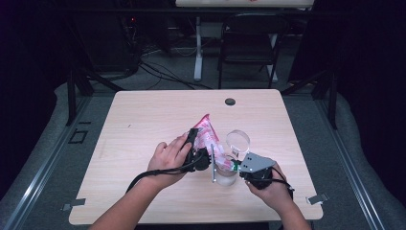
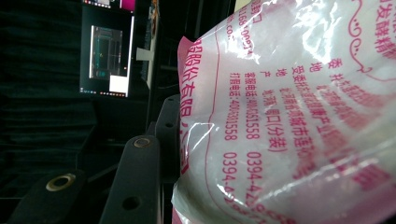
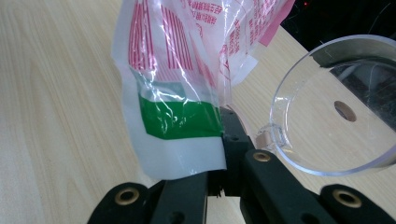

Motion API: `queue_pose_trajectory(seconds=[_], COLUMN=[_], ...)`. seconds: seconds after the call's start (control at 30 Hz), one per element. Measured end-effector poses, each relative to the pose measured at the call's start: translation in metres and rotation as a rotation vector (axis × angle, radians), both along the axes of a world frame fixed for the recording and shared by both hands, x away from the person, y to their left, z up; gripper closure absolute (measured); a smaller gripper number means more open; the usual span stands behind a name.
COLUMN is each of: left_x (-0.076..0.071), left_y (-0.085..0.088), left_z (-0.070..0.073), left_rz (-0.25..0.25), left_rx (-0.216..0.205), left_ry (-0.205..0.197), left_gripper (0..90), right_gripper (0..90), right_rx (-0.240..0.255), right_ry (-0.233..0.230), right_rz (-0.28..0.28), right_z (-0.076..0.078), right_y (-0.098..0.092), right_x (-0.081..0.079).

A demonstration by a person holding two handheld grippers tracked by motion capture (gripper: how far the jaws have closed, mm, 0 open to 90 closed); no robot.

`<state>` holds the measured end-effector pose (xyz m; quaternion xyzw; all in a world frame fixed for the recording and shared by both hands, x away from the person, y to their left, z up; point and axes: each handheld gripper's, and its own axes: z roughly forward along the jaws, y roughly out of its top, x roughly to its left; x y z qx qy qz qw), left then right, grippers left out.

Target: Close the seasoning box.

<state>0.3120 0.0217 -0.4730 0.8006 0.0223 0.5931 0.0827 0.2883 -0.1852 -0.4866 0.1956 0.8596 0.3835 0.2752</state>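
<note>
Now, 2 claws at work over a pale wooden counter (image 1: 143, 120), each held in 1 hand. Left claw (image 1: 194, 143) pinching a pink-and-white printed plastic bag (image 1: 207, 132), held up and tilted, its upper corner pointing away toward the far edge. Seen close in the left gripper view: the bag (image 2: 289, 116) swollen with white contents, pink print across its clear film, pressed against a black jaw on its left side. Right claw (image 1: 242, 167) pressed together on the bag's lower corner, a green-and-white sealed edge (image 3: 180, 135) caught right at the jaw tips in the right gripper view. Just below the bag, a clear glass jar (image 1: 226, 172) standing upright on the counter, between both hands. Just beyond the jar, a round clear lid (image 1: 238, 140), showing large and transparent in the right gripper view (image 3: 327, 116), close beside the right claw's jaws. Near the far edge, a small dark round cap (image 1: 230, 101) set in the counter, well apart from everything else. Behind the counter, a dark folding chair (image 1: 249, 43) on the floor.
</note>
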Motion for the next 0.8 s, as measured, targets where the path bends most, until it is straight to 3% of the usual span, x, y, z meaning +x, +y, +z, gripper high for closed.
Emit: queue_pose_trajectory(seconds=[0.8], left_x=[-0.0013], left_y=[-0.0006], left_z=[-0.0009], left_rz=[-0.011], left_rx=[-0.002], left_ry=[-0.002], left_gripper=[64.7], right_gripper=[90.0], right_rx=[0.011], right_ry=[0.022], right_rz=[-0.010], right_z=[-0.0016], right_y=[-0.0032], right_x=[0.0023])
